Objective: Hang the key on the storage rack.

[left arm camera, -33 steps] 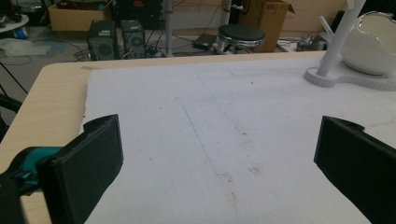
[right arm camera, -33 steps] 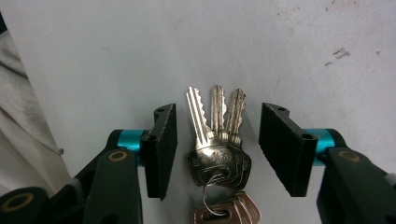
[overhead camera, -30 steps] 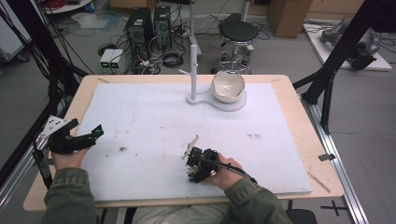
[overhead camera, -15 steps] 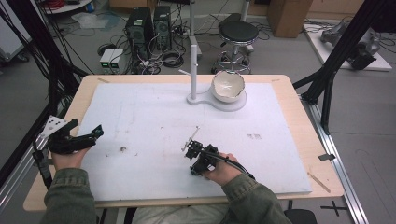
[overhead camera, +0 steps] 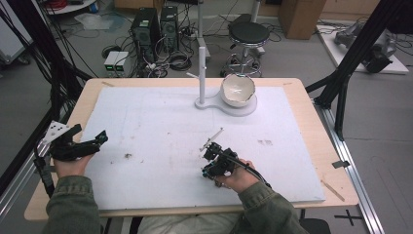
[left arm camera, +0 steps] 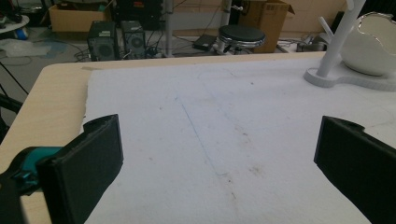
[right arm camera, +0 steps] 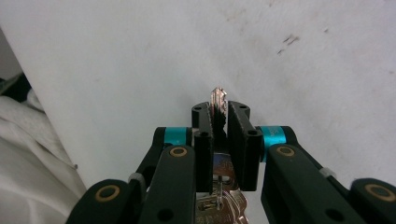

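Near the front edge of the white mat (overhead camera: 160, 131), the high view has the right gripper (overhead camera: 210, 158) held low, the left gripper (overhead camera: 92, 141) resting apart at the mat's left edge. In the left gripper view its jaws gape wide over bare mat. In the right gripper view the jaws clamp a key (right arm camera: 218, 103), tip poking out; lift gently, keeping the blade pinched squarely so it cannot twist

Open white mat (overhead camera: 160, 122) between the hands, stand (overhead camera: 202, 73) and bowl (overhead camera: 237, 90) blocking far edge
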Motion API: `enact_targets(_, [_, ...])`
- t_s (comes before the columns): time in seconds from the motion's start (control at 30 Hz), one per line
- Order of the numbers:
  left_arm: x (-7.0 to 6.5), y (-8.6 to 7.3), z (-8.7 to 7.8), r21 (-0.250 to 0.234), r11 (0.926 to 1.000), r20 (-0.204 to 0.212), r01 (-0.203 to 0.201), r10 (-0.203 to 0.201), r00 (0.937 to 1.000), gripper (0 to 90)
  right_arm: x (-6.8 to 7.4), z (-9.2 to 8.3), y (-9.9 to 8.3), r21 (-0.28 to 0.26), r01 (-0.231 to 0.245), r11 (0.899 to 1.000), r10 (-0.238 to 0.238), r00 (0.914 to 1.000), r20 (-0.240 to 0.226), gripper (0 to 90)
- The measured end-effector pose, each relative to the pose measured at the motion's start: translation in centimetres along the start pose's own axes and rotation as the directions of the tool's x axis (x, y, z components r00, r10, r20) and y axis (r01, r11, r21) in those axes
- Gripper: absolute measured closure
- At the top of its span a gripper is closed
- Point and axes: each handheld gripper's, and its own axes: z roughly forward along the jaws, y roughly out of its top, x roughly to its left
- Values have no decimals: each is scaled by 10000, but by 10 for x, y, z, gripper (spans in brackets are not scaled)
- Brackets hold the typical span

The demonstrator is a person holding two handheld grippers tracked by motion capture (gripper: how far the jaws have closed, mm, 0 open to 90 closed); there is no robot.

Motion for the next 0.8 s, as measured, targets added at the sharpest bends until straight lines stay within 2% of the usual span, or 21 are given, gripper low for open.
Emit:
enact_targets(0.17, [0, 0, 0, -1, 10000, -11, -14, 14, 10000, 17, -1, -7, -2, -325, -203, 9993, 200, 9998, -77, 809])
enact_targets(0.43, [1, -1, 0, 28, 10000, -7, -32, 32, 10000, 17, 2, -23, -6, -1202, -266, 9924, 248, 9996, -169, 809])
enact_targets(0.8, [0, -1, 1, 43, 10000, -1, -19, 19, 10000, 17, -2, -49, -8, -2445, -621, 9676, 555, 9979, -338, 810])
